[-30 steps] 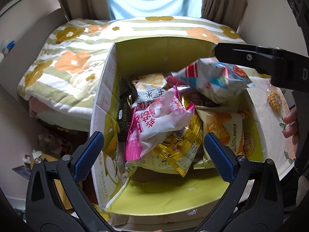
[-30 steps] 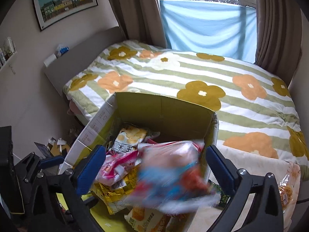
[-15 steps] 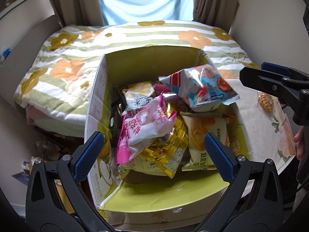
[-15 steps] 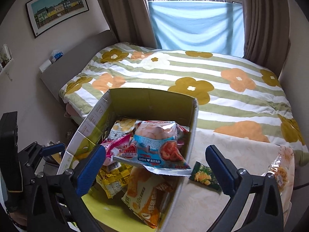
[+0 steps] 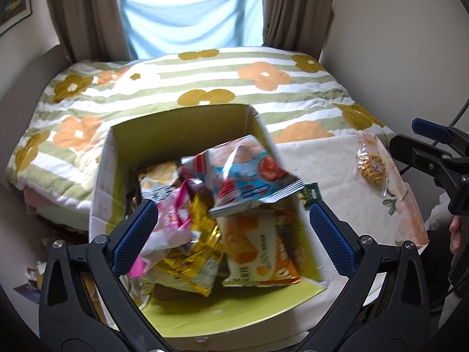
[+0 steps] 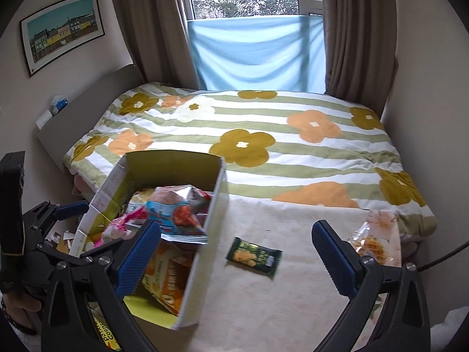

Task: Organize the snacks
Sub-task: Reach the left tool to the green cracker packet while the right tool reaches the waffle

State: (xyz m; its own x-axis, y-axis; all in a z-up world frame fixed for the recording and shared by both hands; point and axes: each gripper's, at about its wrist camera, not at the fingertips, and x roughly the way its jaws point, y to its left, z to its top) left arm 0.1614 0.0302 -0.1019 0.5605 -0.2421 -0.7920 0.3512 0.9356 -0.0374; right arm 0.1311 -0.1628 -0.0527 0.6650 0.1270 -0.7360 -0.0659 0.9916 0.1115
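Note:
A cardboard box point(image 5: 111, 176) point(image 6: 211, 211) with a yellow-green inside holds several snack bags. On top of the pile lies a blue and red bag point(image 5: 249, 173) point(image 6: 176, 214), above an orange bag point(image 5: 252, 249) point(image 6: 164, 275), a gold bag point(image 5: 193, 258) and a pink bag point(image 5: 170, 228). A small dark green packet point(image 6: 253, 255) lies on the table right of the box. A clear bag of yellow waffle snack point(image 5: 370, 165) point(image 6: 369, 243) rests at the table's far right. My left gripper point(image 5: 231, 234) stands open over the box. My right gripper point(image 6: 237, 258) is open above the table, empty.
The table point(image 6: 293, 293) has a pale floral cloth and stands against a bed with a striped flower quilt point(image 6: 249, 135). Curtains and a window are behind. The right gripper's frame point(image 5: 433, 158) and a hand point(image 5: 455, 234) show at the right edge of the left wrist view.
The blue and red bag dropped from my right gripper onto the pile in the box. Both grippers pulled back and up; the right one swung toward the table.

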